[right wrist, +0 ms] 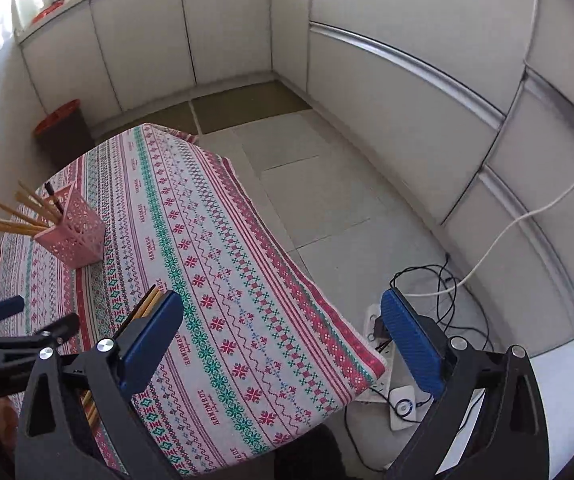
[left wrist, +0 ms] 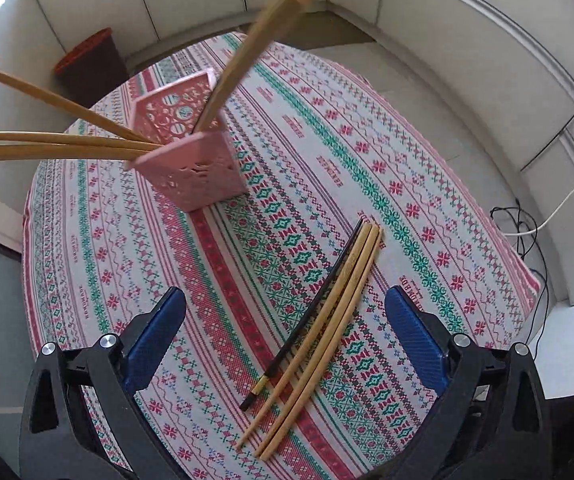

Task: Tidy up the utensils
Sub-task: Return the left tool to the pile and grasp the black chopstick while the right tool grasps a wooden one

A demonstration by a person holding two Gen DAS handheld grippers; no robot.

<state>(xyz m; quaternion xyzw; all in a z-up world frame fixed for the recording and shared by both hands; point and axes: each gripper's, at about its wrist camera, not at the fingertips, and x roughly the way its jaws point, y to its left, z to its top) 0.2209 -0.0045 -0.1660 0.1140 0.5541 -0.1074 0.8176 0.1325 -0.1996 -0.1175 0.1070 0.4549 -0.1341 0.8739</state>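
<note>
Midway through sorting, by the look of it: several wooden chopsticks (left wrist: 59, 148) already leaning out of the pink holder (left wrist: 191, 160) at far left of the bench (left wrist: 427, 184). Nearer and to the right, three loose chopsticks (left wrist: 319, 332) lying side by side on the patterned cloth, one black and two bamboo, touching along their lengths. Directly above them, left hand-held gripper (left wrist: 283, 344) pointing steeply down, jaws spread wide, nothing between the pads. Next move, most likely: lower over the bundle, close across the sticks near mid-length, lift without scattering them.

Only in the right wrist view: a black chopstick (right wrist: 54, 197) among those in the holder, the bench's near edge, a power strip (right wrist: 383, 364) and cables on the floor. Right hand-held gripper (right wrist: 283, 344) likewise fully open and empty, straddling the cloth's edge, loose chopsticks mostly hidden behind its left finger.
</note>
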